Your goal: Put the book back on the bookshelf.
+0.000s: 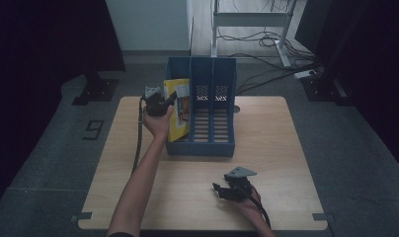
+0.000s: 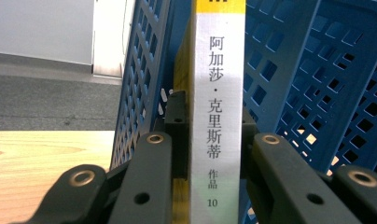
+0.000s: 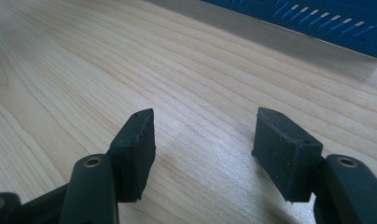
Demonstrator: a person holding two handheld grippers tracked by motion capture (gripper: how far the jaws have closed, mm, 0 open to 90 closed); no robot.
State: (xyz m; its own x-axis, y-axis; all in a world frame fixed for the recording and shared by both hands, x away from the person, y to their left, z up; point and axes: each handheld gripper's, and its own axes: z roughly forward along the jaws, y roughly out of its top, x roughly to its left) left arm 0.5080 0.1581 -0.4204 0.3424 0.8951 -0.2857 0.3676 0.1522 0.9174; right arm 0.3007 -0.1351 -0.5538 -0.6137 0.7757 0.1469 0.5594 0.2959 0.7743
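Note:
A yellow book (image 1: pixel 180 111) with a white spine (image 2: pixel 219 116) stands tilted in the leftmost slot of a blue file rack (image 1: pixel 207 140). My left gripper (image 1: pixel 167 100) is shut on the book, its black jaws pressing either side of the spine (image 2: pixel 210 135). The rack's blue lattice walls (image 2: pixel 317 84) rise behind the book. My right gripper (image 1: pixel 219 188) rests low over the wooden table (image 1: pixel 266 163) near the front edge, open with nothing between its pads (image 3: pixel 203 140).
The rack's middle and right slots hold nothing that I can see. Bare wood lies in front of the rack (image 3: pixel 130 60). Beyond the table are grey floor, cables and a white desk frame (image 1: pixel 252 19).

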